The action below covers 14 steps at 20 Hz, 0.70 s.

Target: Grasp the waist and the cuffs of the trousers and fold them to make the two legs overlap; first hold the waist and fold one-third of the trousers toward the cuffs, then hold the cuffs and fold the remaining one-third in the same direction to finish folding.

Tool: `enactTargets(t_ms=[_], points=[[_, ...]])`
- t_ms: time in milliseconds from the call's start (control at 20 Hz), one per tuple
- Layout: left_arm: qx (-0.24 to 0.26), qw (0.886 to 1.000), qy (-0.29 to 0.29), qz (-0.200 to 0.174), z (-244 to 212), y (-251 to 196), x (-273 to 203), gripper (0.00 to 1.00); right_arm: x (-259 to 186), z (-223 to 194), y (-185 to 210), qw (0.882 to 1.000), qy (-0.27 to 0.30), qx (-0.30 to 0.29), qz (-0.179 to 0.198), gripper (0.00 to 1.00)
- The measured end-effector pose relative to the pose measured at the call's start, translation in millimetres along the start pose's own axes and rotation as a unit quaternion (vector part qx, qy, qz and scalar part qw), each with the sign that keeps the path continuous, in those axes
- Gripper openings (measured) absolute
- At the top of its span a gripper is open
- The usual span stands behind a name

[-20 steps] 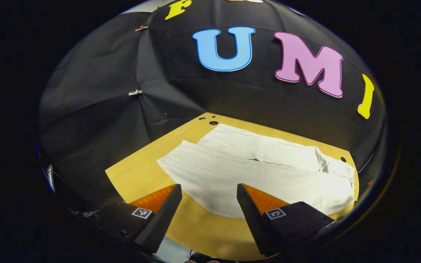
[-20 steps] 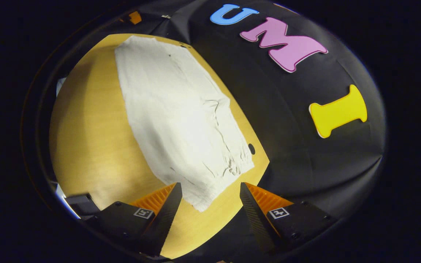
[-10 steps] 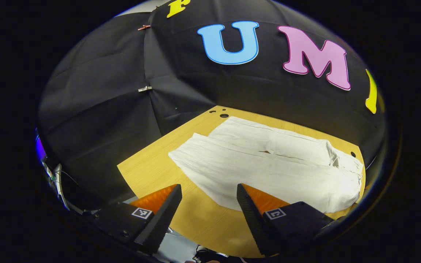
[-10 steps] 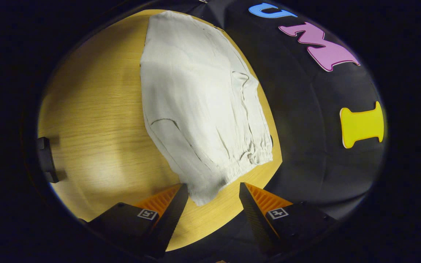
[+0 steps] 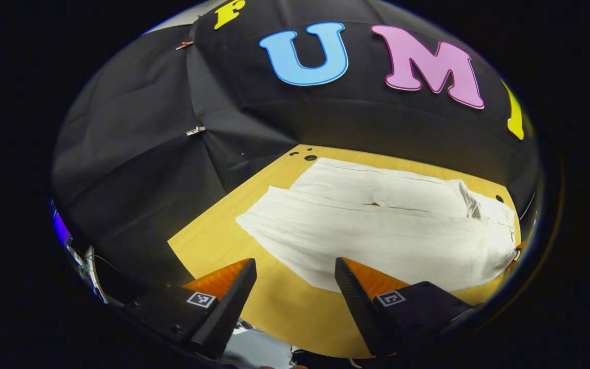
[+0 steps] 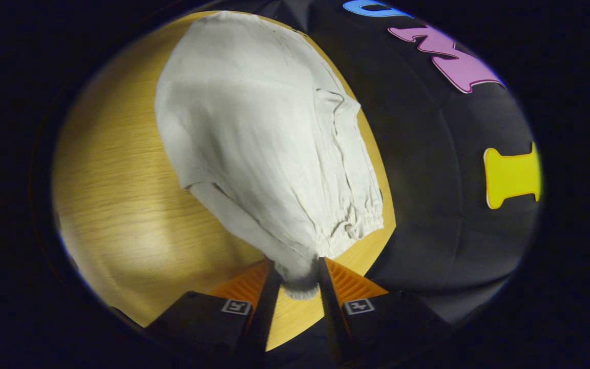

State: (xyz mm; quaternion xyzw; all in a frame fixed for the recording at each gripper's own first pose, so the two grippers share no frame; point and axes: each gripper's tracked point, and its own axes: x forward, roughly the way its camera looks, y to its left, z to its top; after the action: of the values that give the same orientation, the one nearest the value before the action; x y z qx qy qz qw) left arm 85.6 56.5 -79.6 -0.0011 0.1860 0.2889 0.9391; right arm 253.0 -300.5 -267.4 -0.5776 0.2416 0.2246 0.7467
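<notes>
My right gripper (image 6: 295, 277) has its fingers clamped on the near corner of the waist (image 6: 302, 269) of the trousers (image 6: 254, 133), where the gathered band bunches between them. My left gripper (image 5: 295, 292) hangs with its fingers spread apart over the bare tabletop (image 5: 213, 241), just short of the near leg and holding nothing.

The trousers lie flat on the tabletop, pale and thin. In the left gripper view their long axis runs across the scene, cuffs (image 5: 256, 218) toward the left, waist off to the right edge, with the two legs side by side and a seam line between them. In the right gripper view that same axis runs away from me, cuffs at the far end.

I judge the cloth light, limp and easily creased. It will sag and drag wherever I do not carry it, so a single pinch will only lift a peak. The band is the thickest, firmest hold at this end. My left fingers should take the near cuff's hem, so both ends rise together.
</notes>
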Motion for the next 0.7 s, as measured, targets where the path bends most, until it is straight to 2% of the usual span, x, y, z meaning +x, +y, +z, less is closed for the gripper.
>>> enactTargets(t_ms=[50,150,200,300,350,450,500,600,700], points=[[0.01,1.0,-0.002,0.004,0.3,3.5,2.8,0.98,1.2,-0.2,2.7,1.0,0.003,-0.01,0.0,0.4],[0.039,0.999,-0.002,0.002,-4.1,1.5,7.3,0.98,1.7,0.9,2.8,1.0,0.003,-0.023,-0.004,0.29],[0.069,0.998,-0.002,-0.007,-11.9,-0.8,10.2,0.98,2.4,-0.1,2.5,1.0,0.007,-0.025,-0.003,0.26],[0.132,0.991,-0.027,-0.015,-14.5,1.7,14.3,0.98,2.5,1.2,4.7,0.999,0.015,-0.022,0.021,0.18],[0.178,0.983,-0.05,-0.007,-9.3,10.9,24.9,0.98,2.8,2.0,4.7,0.999,0.015,-0.019,0.035,0.18],[0.33,0.94,-0.087,0.009,-1.0,36.9,60.0,0.96,1.1,0.2,4.2,0.997,0.019,0.001,0.071,0.07],[0.384,0.919,-0.09,0.0,-6.0,47.7,75.9,0.96,1.9,0.4,4.5,0.996,0.021,0.005,0.083,0.07],[0.445,0.893,-0.059,-0.019,-21.3,70.3,110.8,0.96,0.6,0.0,5.9,0.995,0.029,-0.009,0.096,0.07],[0.523,0.851,-0.046,-0.01,-23.3,93.1,136.3,0.96,-0.1,0.7,7.4,0.993,0.035,-0.024,0.106,0.07]])
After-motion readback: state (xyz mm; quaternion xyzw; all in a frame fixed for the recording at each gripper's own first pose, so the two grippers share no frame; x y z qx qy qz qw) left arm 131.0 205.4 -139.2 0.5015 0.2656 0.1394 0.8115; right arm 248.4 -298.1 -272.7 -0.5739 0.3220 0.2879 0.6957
